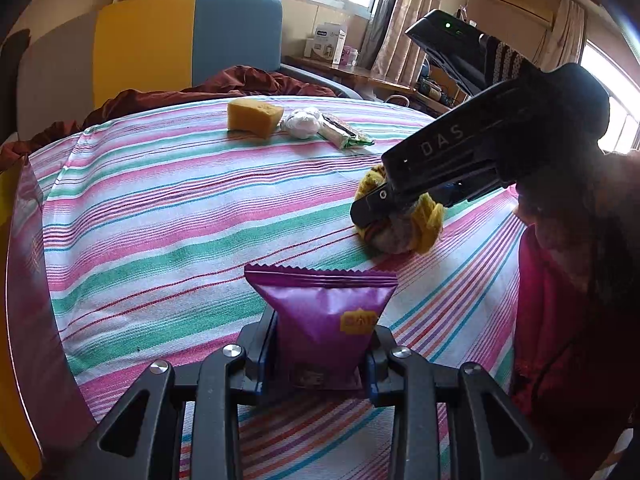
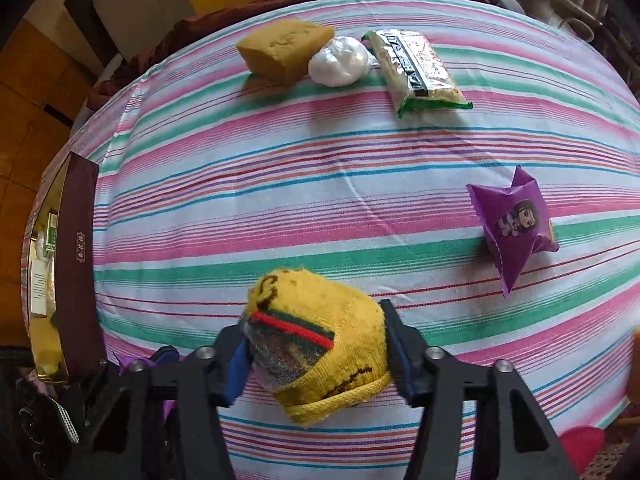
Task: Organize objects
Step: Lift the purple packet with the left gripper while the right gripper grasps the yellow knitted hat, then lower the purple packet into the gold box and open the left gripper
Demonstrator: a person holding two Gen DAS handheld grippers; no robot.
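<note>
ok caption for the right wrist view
Right tool closing around a yellow sock bundle on the striped cloth.

The bed is covered by a striped woven cloth (image 2: 320, 184), matt and faintly ribbed, and a yellow knitted sock bundle (image 2: 320, 344) (fuzzy, with a patch of crinkled clear film showing) is seen on it. Glossy foil-like plastic is shown by the purple snack packet (image 1: 326, 320) and the green-edged wrapper (image 2: 420, 72). The yellow sponge (image 2: 284, 50) looks porous and rough, the white ball (image 2: 338, 62) smooth and slightly shiny.
</note>
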